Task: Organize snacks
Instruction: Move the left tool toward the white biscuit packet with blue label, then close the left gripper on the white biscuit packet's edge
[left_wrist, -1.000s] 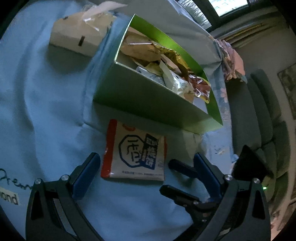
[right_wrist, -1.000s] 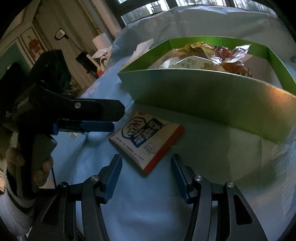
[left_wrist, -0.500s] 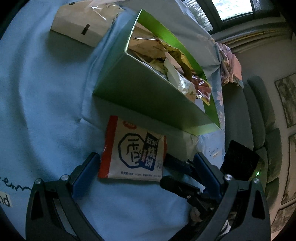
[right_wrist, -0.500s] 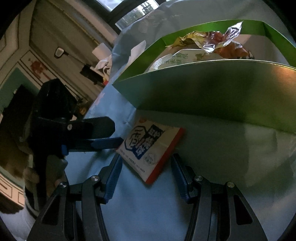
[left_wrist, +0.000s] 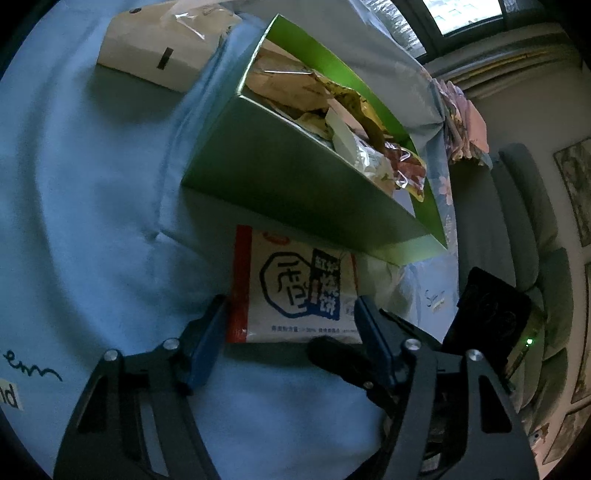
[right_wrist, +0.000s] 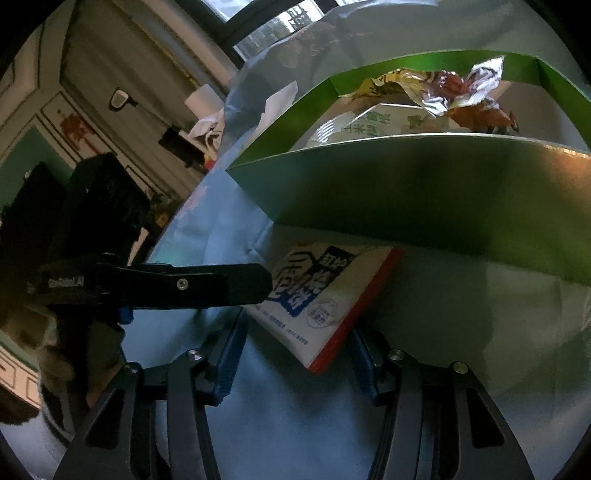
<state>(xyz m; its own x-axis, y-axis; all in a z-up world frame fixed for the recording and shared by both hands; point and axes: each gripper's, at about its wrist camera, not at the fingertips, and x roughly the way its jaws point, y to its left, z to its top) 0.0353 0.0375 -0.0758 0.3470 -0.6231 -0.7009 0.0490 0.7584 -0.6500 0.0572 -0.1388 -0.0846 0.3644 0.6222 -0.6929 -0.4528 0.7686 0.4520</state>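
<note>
Dim room: a grey sofa (left_wrist: 517, 221) under framed pictures (left_wrist: 574, 192), a window (left_wrist: 469, 14) above.

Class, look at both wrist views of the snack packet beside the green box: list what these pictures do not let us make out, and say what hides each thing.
- Left wrist view: the snack packet has small print along its lower edge, too small to read.
- Right wrist view: the left gripper covers the packet's near corner.
- Both views: the green box has its floor hidden by piled wrappers and its near wall.
- Left wrist view: table lettering is cut off at the left edge.

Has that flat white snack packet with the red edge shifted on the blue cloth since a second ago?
Cannot tell. The white red-edged snack packet lies just as close below the green cardboard box; only the cameras neared it.
</note>
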